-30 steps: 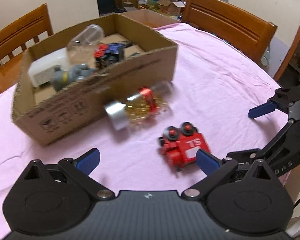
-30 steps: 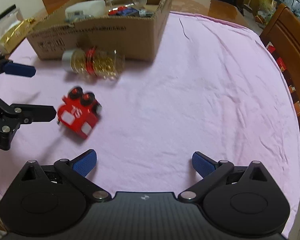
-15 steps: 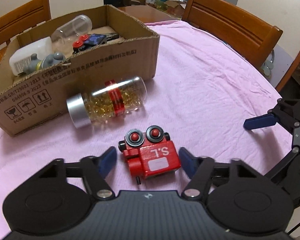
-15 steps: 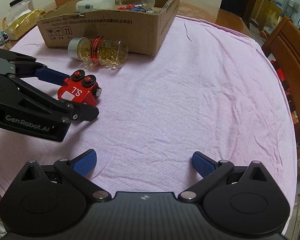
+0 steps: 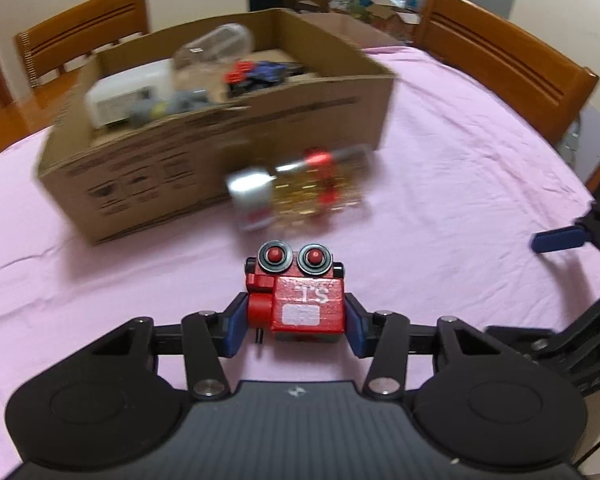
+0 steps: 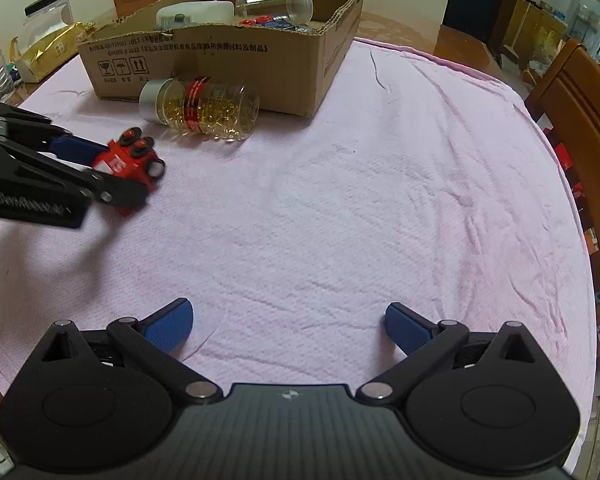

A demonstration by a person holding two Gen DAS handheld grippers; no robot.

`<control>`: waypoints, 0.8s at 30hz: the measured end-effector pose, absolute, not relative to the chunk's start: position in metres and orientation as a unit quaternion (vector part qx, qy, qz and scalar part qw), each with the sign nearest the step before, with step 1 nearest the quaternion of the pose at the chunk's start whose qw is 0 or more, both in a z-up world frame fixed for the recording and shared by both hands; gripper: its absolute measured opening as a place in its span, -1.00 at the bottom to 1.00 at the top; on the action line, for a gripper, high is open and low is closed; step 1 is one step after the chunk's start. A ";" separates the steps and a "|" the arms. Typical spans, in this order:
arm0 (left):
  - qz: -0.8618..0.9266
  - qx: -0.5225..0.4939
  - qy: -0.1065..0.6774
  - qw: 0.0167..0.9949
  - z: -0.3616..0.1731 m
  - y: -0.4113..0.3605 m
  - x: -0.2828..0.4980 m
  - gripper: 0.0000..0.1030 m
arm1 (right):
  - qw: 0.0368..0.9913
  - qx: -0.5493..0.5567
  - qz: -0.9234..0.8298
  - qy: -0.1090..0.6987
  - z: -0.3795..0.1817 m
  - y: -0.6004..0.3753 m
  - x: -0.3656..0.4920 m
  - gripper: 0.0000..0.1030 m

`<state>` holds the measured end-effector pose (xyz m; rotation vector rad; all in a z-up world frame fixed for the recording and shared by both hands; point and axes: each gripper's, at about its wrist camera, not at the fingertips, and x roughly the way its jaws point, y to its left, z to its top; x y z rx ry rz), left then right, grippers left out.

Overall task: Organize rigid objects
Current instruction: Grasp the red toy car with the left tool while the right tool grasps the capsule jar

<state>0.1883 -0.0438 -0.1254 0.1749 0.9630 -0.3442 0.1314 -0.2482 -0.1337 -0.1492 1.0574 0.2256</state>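
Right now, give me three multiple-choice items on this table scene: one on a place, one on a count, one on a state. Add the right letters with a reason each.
1. Where does the capsule bottle lie?
A. inside the cardboard box
B. on the pink cloth, on its side, close in front of the box
C. on a chair

2. How many round red-centred knobs show on top of the red toy?
A. two
B. four
C. none

3. How do the right tongs stand?
A. shut on the bottle
B. shut on the toy
C. open, holding nothing

Answers:
1. B: it lies on the pink cloth before the cardboard box wall.
2. A: two knobs sit side by side.
3. C: the blue pads are wide apart over bare cloth, while the left tongs clamp the toy.
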 end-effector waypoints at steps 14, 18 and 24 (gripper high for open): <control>-0.115 0.081 0.447 0.883 -0.130 0.011 0.200 -0.03 | 0.845 -0.070 0.100 0.521 -0.126 -0.224 0.145 1.00; -0.124 0.070 0.444 0.884 -0.131 0.011 0.206 -0.06 | 0.851 -0.062 0.102 0.512 -0.119 -0.217 0.151 1.00; -0.115 0.077 0.442 0.886 -0.132 0.020 0.210 -0.06 | 0.858 -0.036 0.110 0.500 -0.111 -0.207 0.166 1.00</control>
